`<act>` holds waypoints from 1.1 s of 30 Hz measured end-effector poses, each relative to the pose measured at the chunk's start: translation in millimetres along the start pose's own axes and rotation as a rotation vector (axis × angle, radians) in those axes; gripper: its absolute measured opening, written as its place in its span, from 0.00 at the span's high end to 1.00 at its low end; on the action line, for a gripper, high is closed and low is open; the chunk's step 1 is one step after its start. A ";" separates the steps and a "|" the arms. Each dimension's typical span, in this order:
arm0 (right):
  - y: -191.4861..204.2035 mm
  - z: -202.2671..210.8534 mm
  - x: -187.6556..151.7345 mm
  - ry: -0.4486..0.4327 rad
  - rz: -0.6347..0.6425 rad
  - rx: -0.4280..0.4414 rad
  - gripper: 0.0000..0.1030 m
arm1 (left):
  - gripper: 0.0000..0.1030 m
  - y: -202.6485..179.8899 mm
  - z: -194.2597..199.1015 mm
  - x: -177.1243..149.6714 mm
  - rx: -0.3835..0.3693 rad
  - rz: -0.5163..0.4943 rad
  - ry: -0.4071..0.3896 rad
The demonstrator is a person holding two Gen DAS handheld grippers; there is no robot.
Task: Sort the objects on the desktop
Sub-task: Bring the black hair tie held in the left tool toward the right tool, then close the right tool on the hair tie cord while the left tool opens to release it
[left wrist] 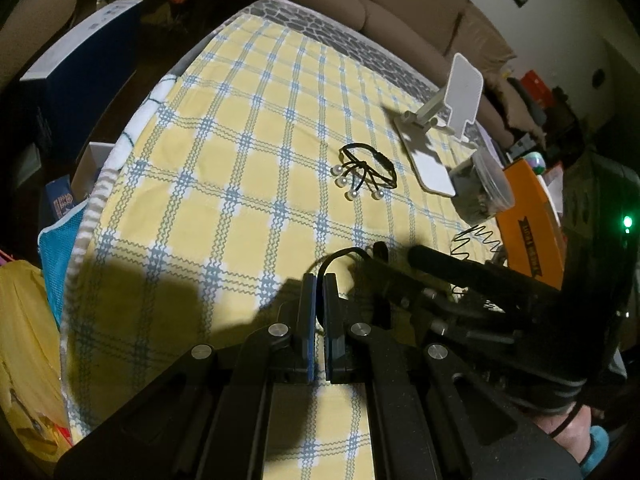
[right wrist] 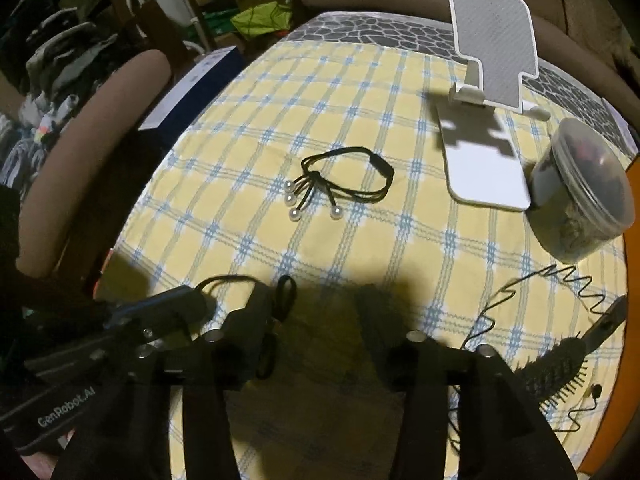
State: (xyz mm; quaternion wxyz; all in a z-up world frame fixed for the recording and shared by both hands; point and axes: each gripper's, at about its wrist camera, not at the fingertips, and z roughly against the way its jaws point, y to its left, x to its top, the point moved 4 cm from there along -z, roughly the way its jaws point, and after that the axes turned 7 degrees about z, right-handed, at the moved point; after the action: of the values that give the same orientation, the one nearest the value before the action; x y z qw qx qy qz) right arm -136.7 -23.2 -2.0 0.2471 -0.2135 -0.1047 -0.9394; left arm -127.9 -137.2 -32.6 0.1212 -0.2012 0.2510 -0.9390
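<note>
A black hair tie with pearl beads (left wrist: 366, 172) lies on the yellow checked tablecloth (left wrist: 240, 168); it also shows in the right wrist view (right wrist: 340, 184). My left gripper (left wrist: 319, 284) is shut on a thin black elastic loop (left wrist: 340, 258), low over the cloth near the front. My right gripper (right wrist: 320, 300) is open, just to its right, with the left gripper's tip (right wrist: 192, 300) and the black loop (right wrist: 230, 280) beside its left finger. A clear round jar (right wrist: 580, 200) with dark contents stands at the right.
A white phone stand (right wrist: 488, 80) stands at the back right. A black hairbrush (right wrist: 560, 364) and a coiled black cord (right wrist: 552, 292) lie at the right front. An orange box (left wrist: 532, 224) sits beyond the jar. A sofa runs behind the table.
</note>
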 end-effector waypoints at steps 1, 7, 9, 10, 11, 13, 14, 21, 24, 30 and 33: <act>0.5 0.2 -1.3 0.003 0.003 -0.004 0.42 | 0.97 0.1 0.2 0.0 -0.001 0.000 0.000; 1.5 3.1 -8.2 0.029 0.000 -0.017 0.42 | 0.97 -0.3 -0.5 -0.2 -0.009 0.003 0.004; 1.9 2.0 -8.8 0.031 0.015 -0.027 0.43 | 0.97 -0.6 -0.8 -0.6 -0.013 0.004 0.006; 2.4 1.7 -9.0 0.028 0.025 -0.038 0.46 | 0.97 -0.8 -0.4 -0.8 -0.016 0.004 0.006; 3.9 1.5 -9.4 0.023 0.043 -0.055 0.48 | 0.97 -1.5 -0.1 -1.0 -0.019 0.004 0.007; 9.0 0.7 -9.6 0.016 0.092 -0.086 0.66 | 0.97 -2.3 1.0 -0.7 -0.028 0.006 0.007; 12.8 0.9 -9.5 0.009 0.120 -0.086 0.73 | 0.97 -2.7 1.5 -0.5 -0.032 0.009 0.007; 14.0 6.0 -10.3 -0.009 0.128 -0.042 0.91 | 0.96 -2.7 10.1 3.3 -0.071 0.031 -0.004; 0.2 16.4 -9.0 -0.023 0.053 0.005 0.91 | 0.96 -0.2 14.8 7.5 -0.074 0.044 -0.020; -24.3 53.2 -3.3 -0.074 -0.057 0.066 0.91 | 0.96 -1.4 19.1 9.9 -0.090 0.047 -0.028; -31.3 70.3 -0.1 -0.095 -0.088 0.082 0.91 | 0.95 -12.9 17.0 10.1 -0.076 -0.014 -0.024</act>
State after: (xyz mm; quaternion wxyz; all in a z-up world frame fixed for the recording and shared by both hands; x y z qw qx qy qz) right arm -128.0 25.0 57.4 0.2089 -0.2427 -0.1641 -0.9330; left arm -131.1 -136.9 -9.2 0.1101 -0.2188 0.2835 -0.9272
